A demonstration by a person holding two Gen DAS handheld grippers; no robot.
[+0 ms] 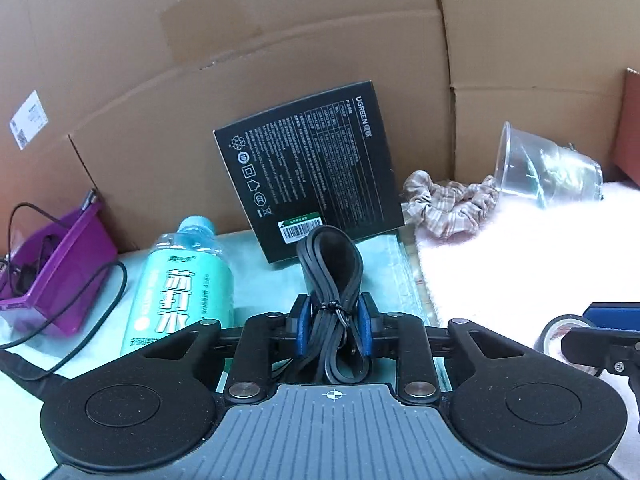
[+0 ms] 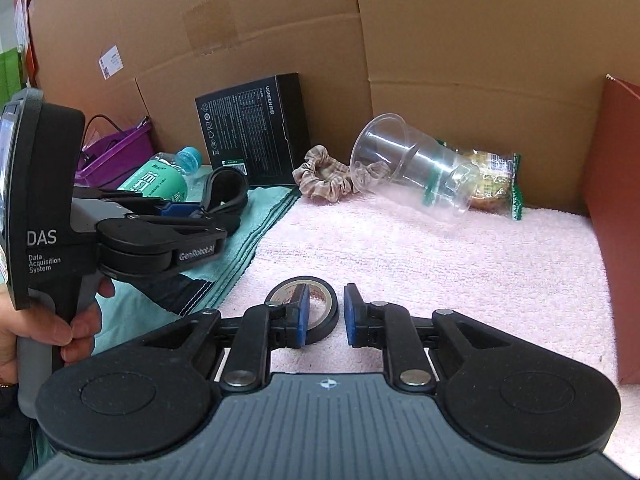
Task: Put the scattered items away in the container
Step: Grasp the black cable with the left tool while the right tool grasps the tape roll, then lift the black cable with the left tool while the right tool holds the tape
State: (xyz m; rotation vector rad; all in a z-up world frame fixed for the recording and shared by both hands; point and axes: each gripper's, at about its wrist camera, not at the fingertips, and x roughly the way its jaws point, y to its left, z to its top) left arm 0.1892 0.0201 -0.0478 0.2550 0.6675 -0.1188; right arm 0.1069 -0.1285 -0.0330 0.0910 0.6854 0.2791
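My left gripper (image 1: 334, 320) is shut on a bundled black cable (image 1: 332, 268), held above the teal cloth (image 1: 264, 276); the cable also shows in the right wrist view (image 2: 224, 194). The purple container (image 1: 60, 268) sits at the far left with a black cord in it. My right gripper (image 2: 325, 312) is open over the pink towel (image 2: 440, 256), its left finger inside a black tape roll (image 2: 316, 320), the right finger just outside the rim. A green-labelled bottle (image 1: 180, 280), a black box (image 1: 312, 168), a plaid scrunchie (image 1: 448, 202), a clear cup (image 1: 548, 168) and a snack packet (image 2: 492, 182) lie scattered.
Cardboard walls (image 1: 280, 40) enclose the back and sides. A red-brown panel (image 2: 612, 220) stands at the right. A loose black cord (image 1: 80, 308) trails from the purple container across the teal cloth. The person's hand (image 2: 40, 328) holds the left gripper's handle.
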